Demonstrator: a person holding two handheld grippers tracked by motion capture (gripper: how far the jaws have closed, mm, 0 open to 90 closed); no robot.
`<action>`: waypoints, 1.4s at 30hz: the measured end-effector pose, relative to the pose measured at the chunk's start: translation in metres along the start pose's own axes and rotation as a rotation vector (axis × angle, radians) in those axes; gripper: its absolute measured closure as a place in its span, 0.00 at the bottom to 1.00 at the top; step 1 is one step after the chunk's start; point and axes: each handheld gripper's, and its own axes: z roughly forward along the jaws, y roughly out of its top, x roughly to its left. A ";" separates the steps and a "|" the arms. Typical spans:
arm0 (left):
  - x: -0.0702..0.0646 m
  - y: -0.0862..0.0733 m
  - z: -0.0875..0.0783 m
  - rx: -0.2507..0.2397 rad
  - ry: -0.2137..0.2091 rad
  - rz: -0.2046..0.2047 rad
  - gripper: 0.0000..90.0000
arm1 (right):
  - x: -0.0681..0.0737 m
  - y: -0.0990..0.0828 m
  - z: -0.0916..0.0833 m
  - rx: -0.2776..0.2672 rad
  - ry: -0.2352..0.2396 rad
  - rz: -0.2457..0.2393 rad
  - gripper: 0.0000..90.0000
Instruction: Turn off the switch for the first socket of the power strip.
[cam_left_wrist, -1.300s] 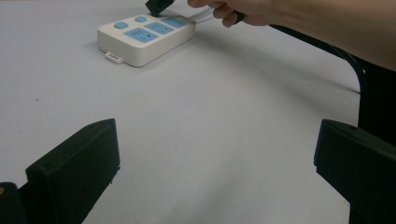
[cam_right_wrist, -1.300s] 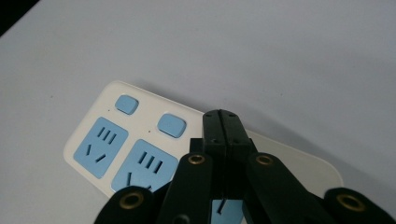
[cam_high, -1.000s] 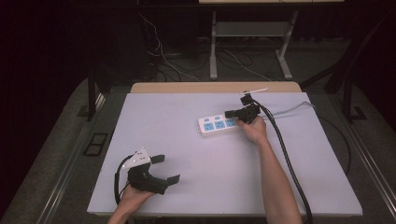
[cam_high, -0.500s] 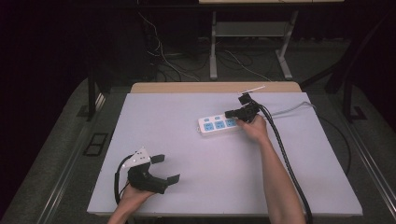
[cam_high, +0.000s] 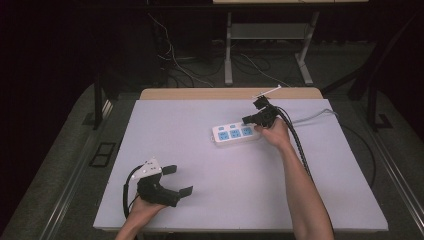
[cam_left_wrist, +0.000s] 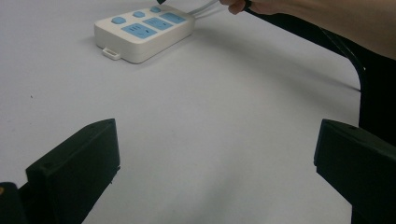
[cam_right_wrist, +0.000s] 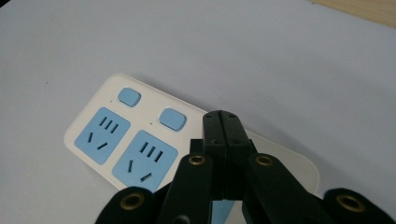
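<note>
Dark floor surrounds the table (cam_high: 165, 125), where a power strip (cam_high: 231, 134) lies toward the far right corner. Closed and empty, the right gripper (cam_right_wrist: 226, 122) hovers over its third switch, seemingly not yet pressed; the left gripper (cam_high: 177, 180) rests open near the front left edge.

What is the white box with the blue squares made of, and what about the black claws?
The power strip looks like smooth hard plastic: a glossy white shell with rounded edges and matte blue socket faces. The right gripper, its jaws closed together above the strip, looks like matte black plastic fastened with brass-coloured rivets, though that is a guess.
</note>
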 end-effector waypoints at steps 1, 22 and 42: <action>0.000 0.000 0.000 0.000 0.000 0.001 0.00 | 0.000 0.000 -0.002 0.003 0.000 -0.002 1.00; -0.002 0.000 0.002 0.003 -0.005 0.004 0.00 | -0.003 0.002 -0.053 -0.026 -0.022 -0.020 1.00; -0.003 -0.001 0.001 -0.004 -0.004 -0.011 0.00 | -0.005 -0.017 -0.109 -0.064 -0.033 0.039 0.89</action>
